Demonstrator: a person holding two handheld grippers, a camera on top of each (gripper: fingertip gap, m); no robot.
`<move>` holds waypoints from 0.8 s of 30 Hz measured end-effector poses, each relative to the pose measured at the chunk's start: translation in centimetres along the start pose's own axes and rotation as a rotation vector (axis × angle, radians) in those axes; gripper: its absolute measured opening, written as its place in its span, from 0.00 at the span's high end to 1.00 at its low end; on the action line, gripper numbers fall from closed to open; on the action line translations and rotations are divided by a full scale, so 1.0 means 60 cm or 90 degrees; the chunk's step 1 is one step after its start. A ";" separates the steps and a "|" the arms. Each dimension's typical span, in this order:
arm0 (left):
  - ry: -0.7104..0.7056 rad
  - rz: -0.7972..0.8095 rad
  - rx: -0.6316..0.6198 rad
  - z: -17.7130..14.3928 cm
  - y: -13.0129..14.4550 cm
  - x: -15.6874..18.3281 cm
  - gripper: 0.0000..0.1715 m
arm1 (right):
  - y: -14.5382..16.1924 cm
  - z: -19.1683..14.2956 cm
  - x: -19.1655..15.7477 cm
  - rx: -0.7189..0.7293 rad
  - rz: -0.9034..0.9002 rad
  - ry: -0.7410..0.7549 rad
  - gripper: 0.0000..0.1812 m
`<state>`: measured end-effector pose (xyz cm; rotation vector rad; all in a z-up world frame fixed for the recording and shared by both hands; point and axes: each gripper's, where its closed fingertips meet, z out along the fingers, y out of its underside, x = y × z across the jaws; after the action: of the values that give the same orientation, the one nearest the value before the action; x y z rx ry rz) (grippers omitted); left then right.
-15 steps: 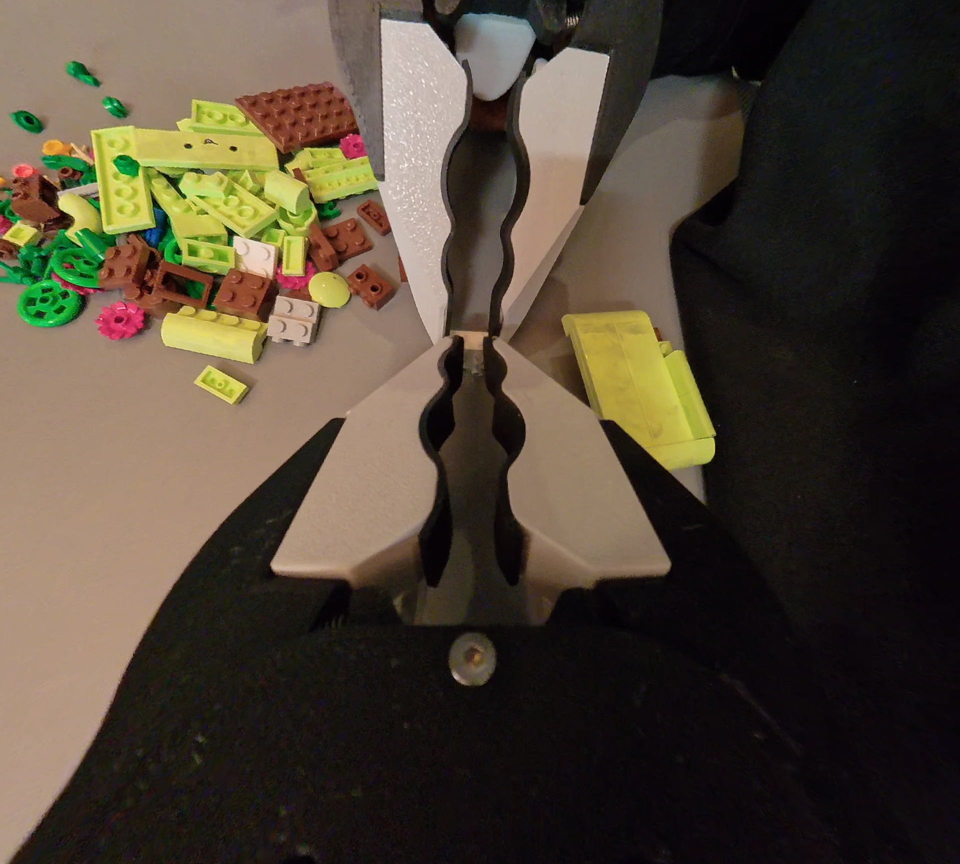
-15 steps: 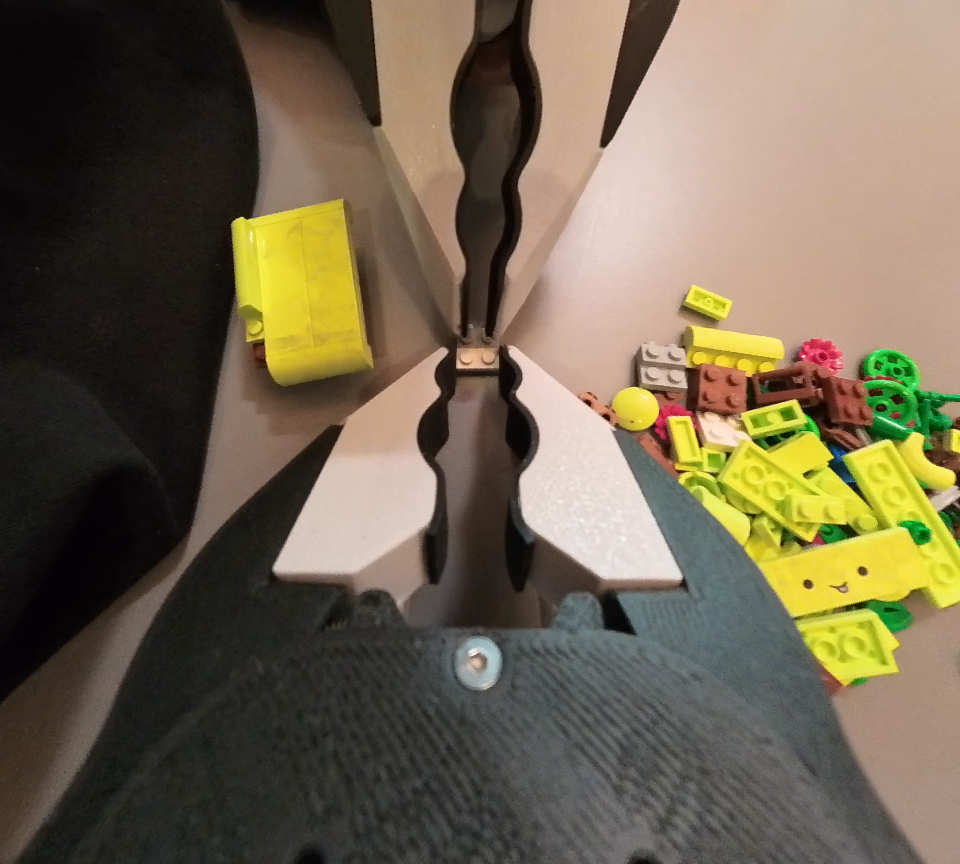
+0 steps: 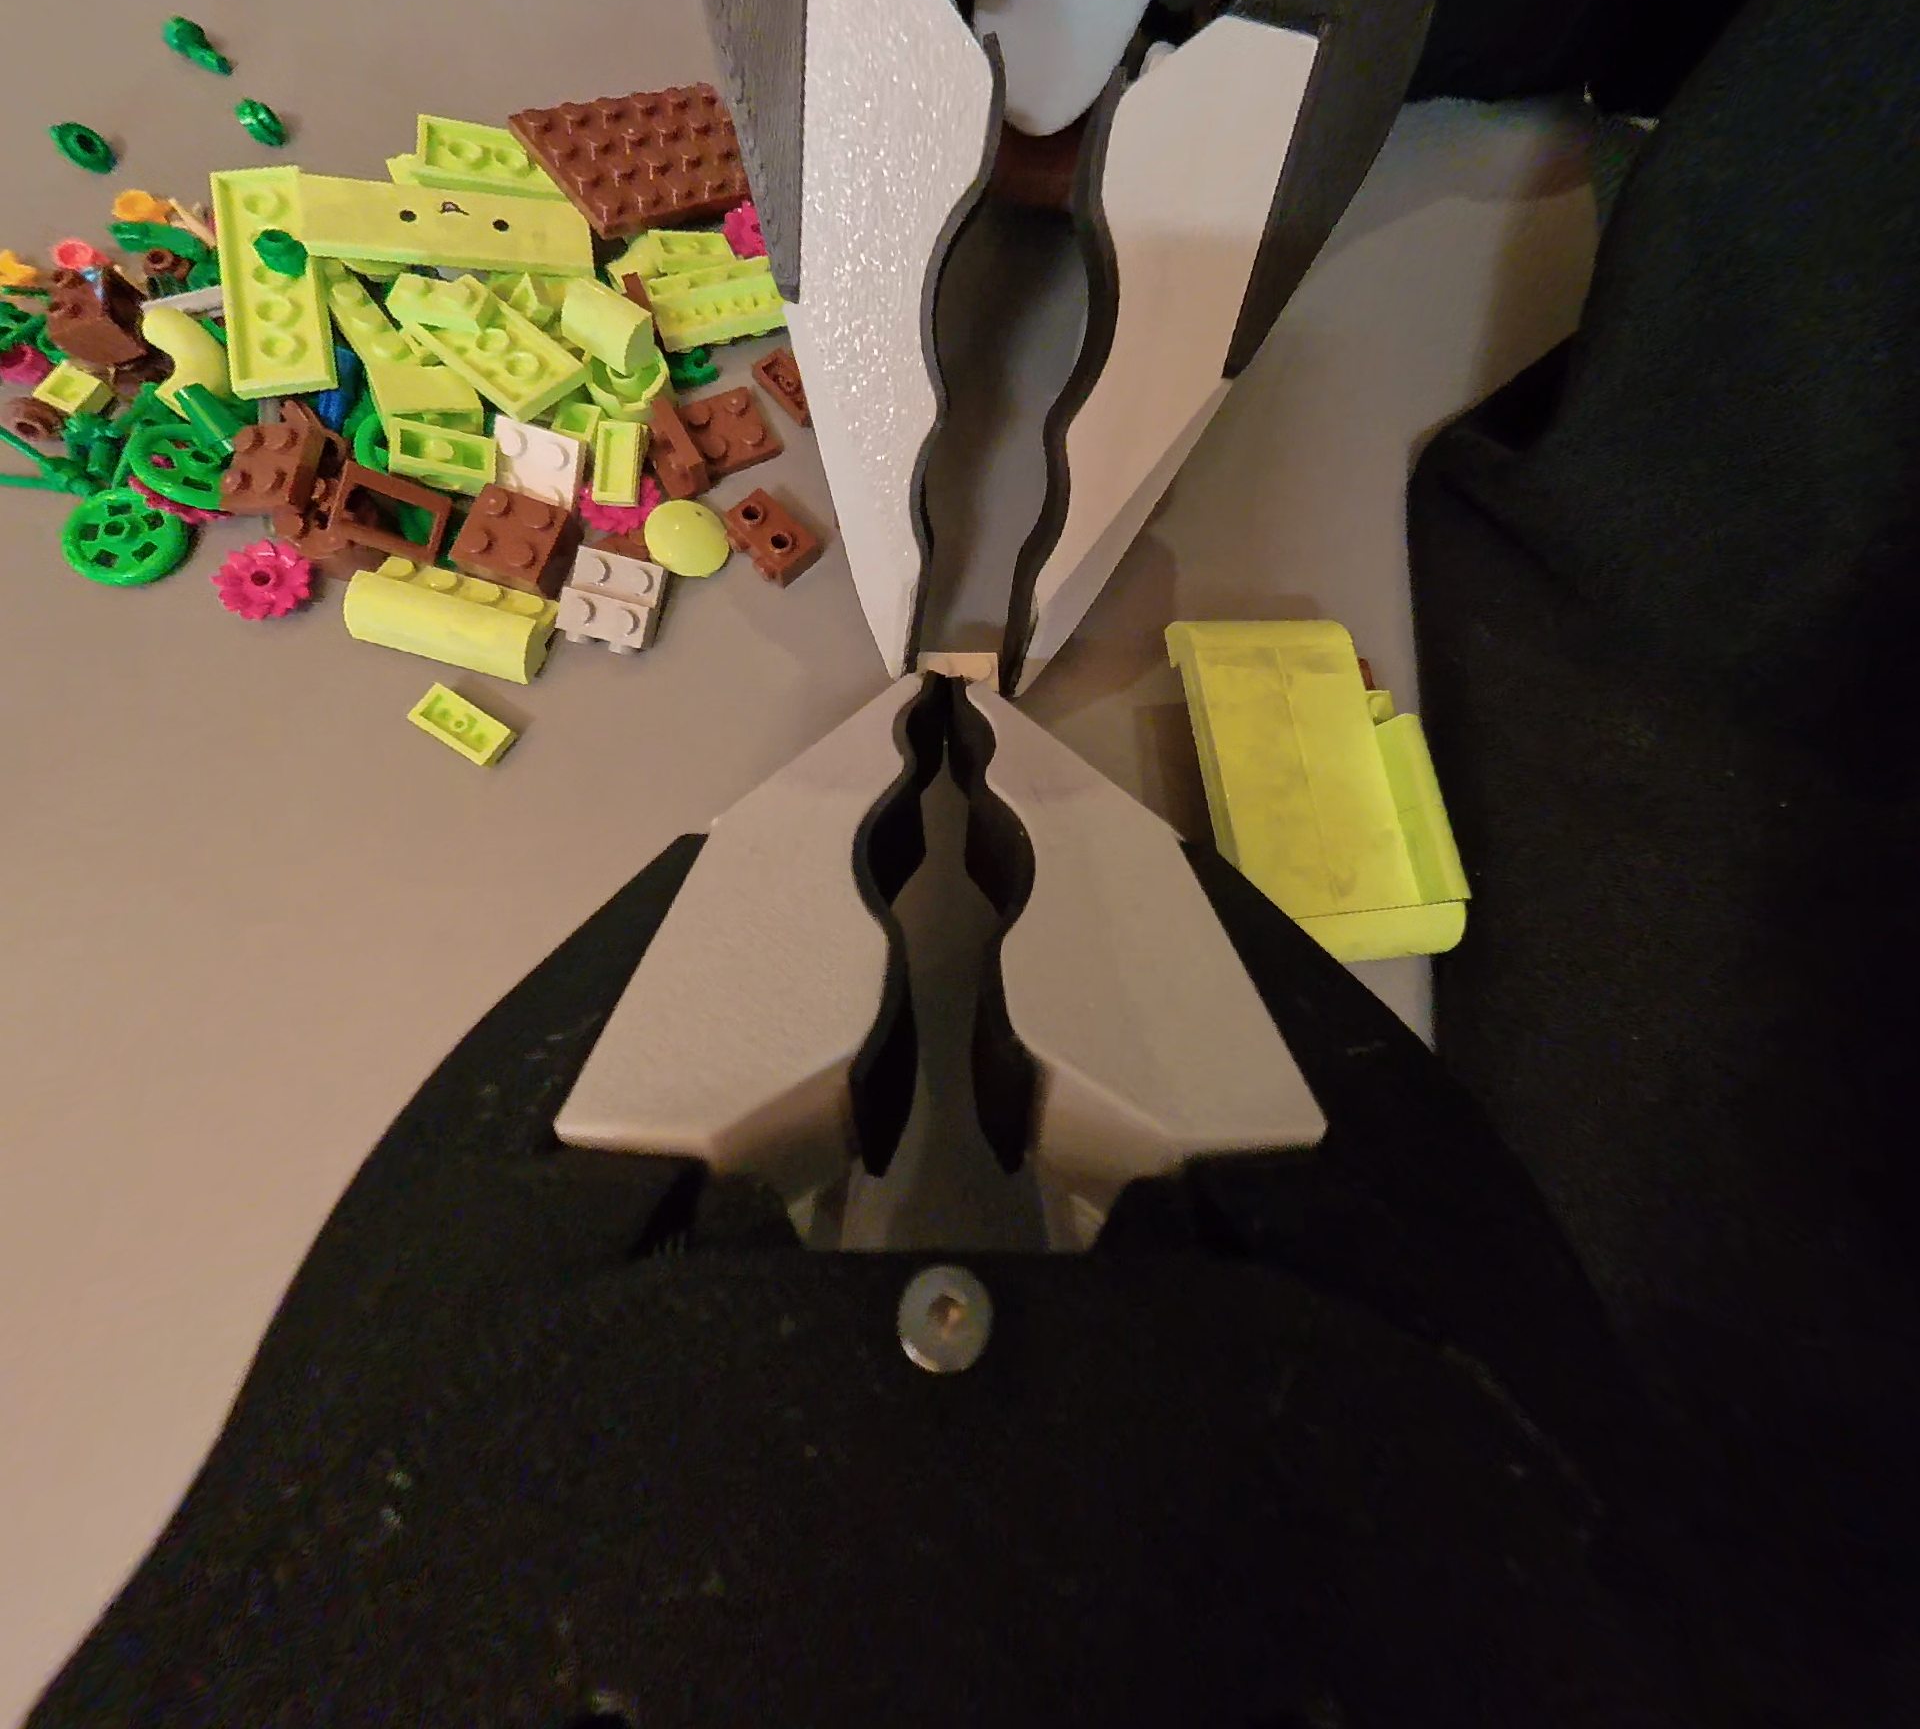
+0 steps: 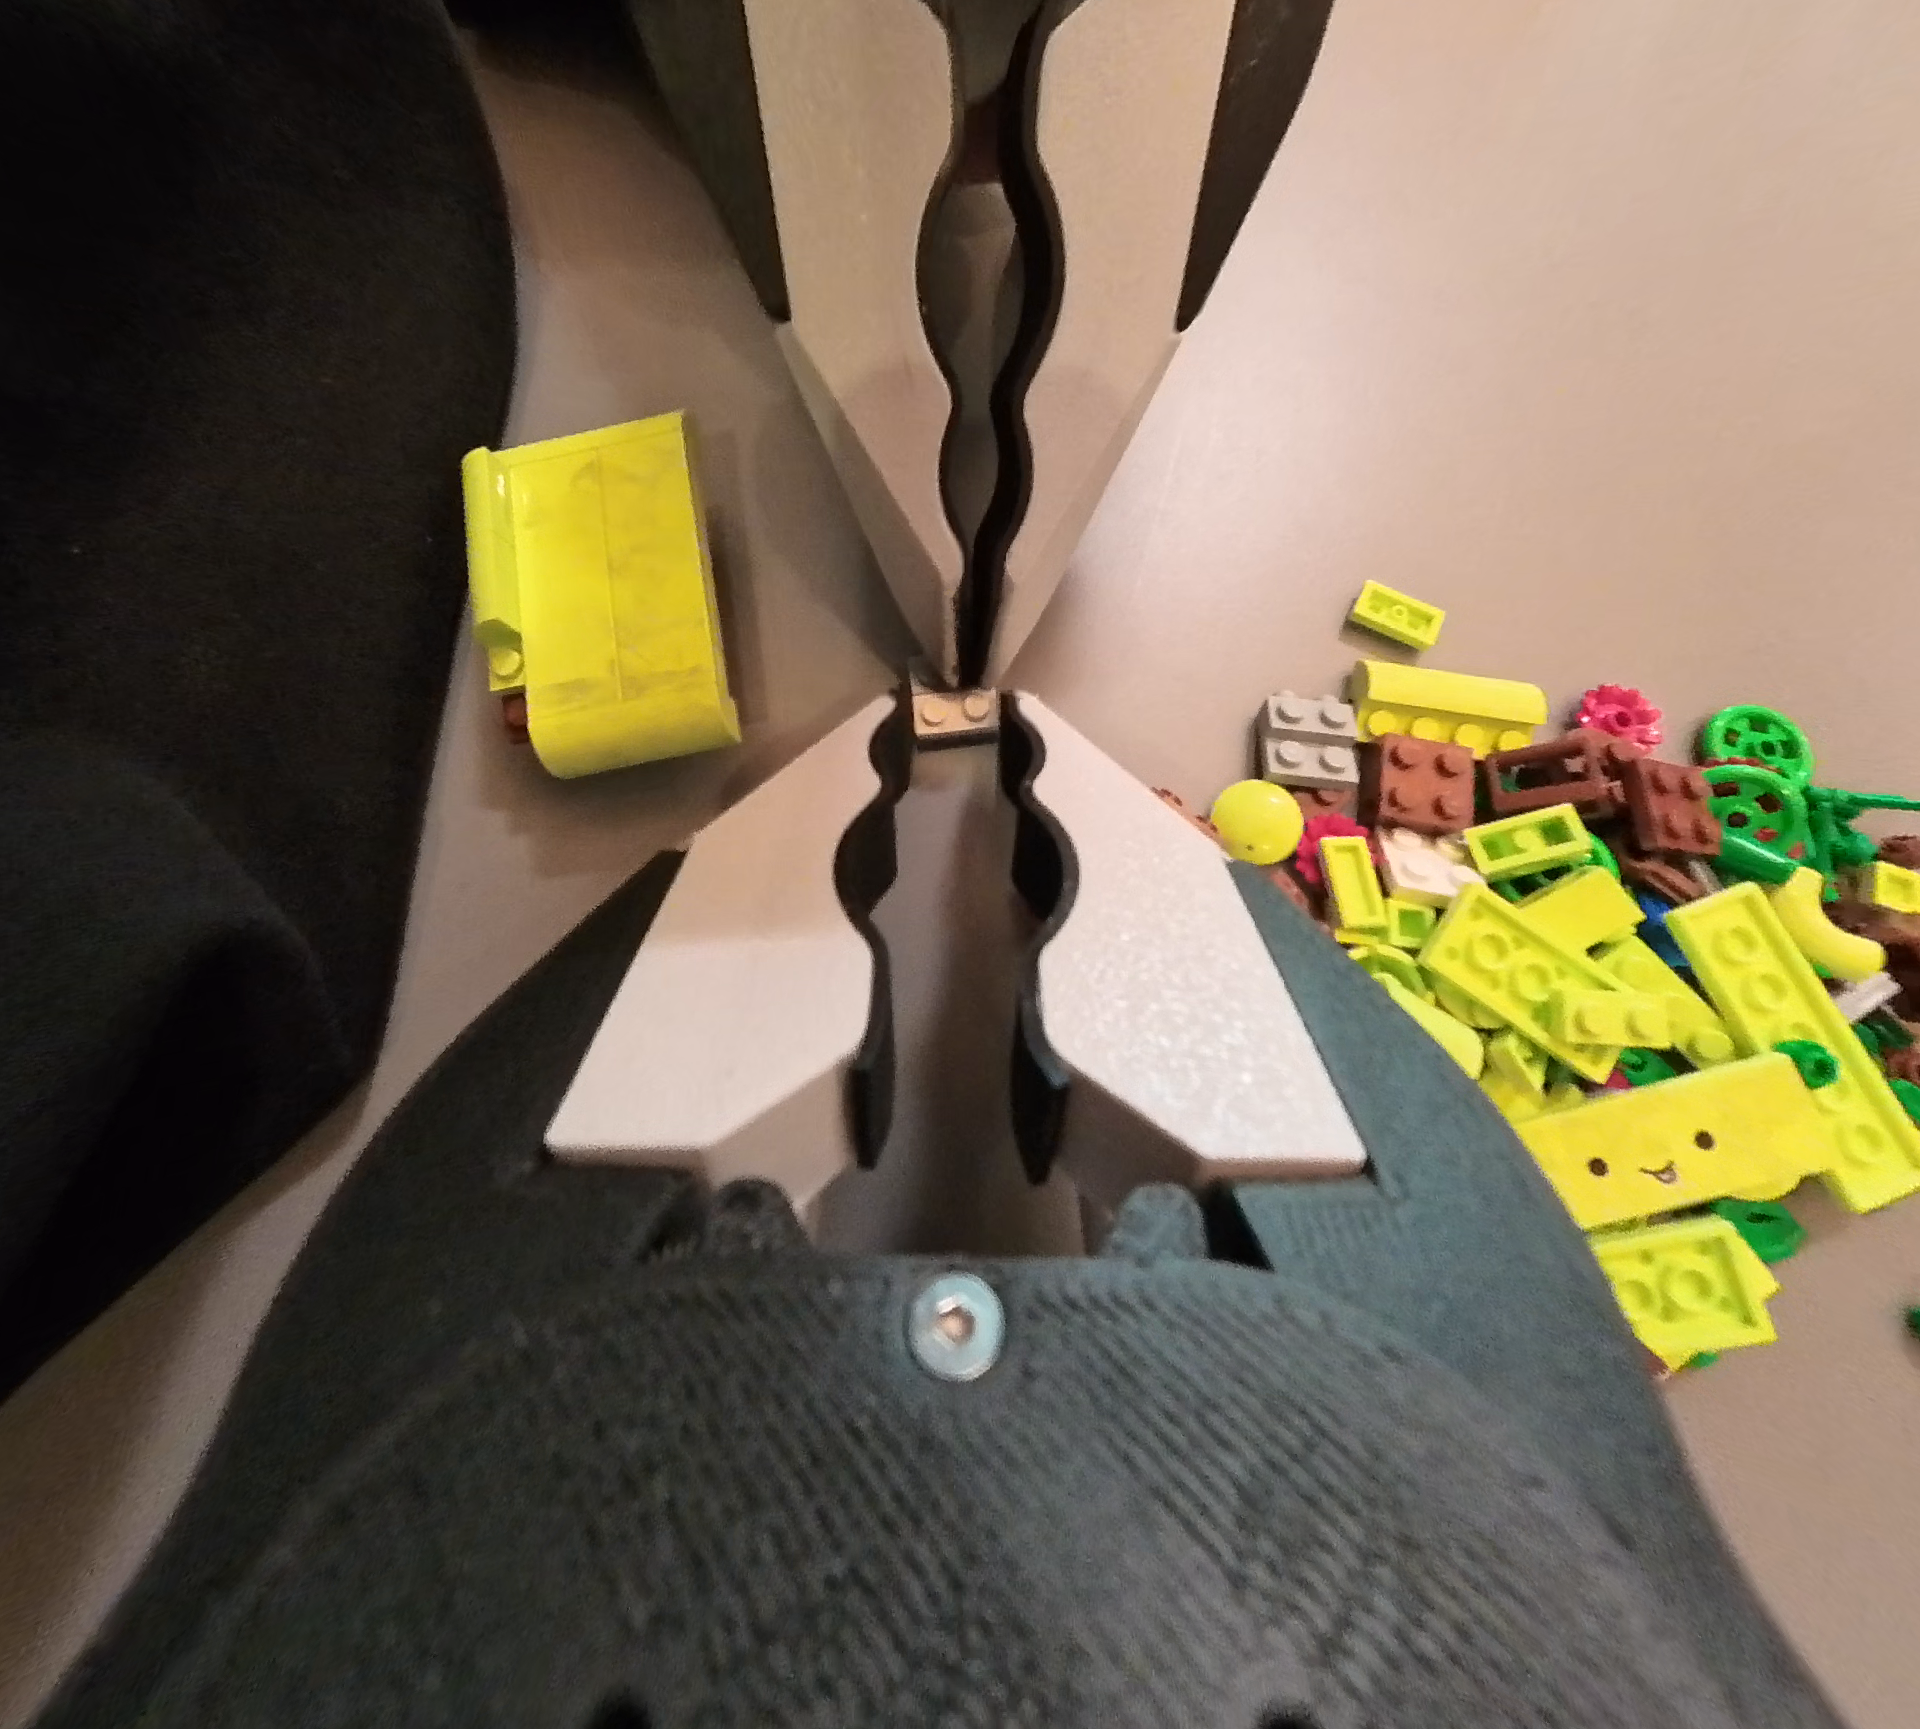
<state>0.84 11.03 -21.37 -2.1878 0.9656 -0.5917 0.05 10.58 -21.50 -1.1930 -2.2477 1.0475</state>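
A small tan two-stud plate [image 4: 953, 715] is held between the fingertips of my right gripper [image 4: 953, 729], which is shut on its two short ends above the table. My left gripper [image 3: 951, 692] points at it from the opposite side, tip to tip. Its jaws are pinched nearly together and its tips touch the plate's [image 3: 961, 663] edge. I cannot tell whether they grip it. The right gripper [image 3: 961, 640] comes in from the top of the left wrist view. The left gripper [image 4: 971, 651] comes in from the top of the right wrist view.
A lime-green built block [image 3: 1309, 775] [image 4: 613, 588] lies on the grey table [image 3: 260, 900] beside the grippers. A pile of loose lime, brown, green and pink bricks [image 3: 447, 391] [image 4: 1558, 931] lies on the other side. Dark cloth [image 3: 1714, 536] [image 4: 208, 329] covers the side beyond the block. My two grippers' fingertips are within a few centimetres of each other. From the right gripper's tips to the lime-green built block [image 4: 613, 588] is close to 5 cm. Seen from the left wrist view [image 3: 1302, 754] as well.
My left gripper's jaws have narrowed at the tips. Both grippers stay tip to tip at the small plate. The bricks on the table have not moved.
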 end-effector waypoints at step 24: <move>-0.001 -0.043 -0.049 -0.007 0.008 0.003 1.00 | 0.003 0.005 -0.001 -0.011 -0.002 -0.004 0.92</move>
<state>0.50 10.48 -21.42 -2.2957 0.9308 -0.5927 -0.02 10.46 -21.80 -1.1939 -2.2674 1.0330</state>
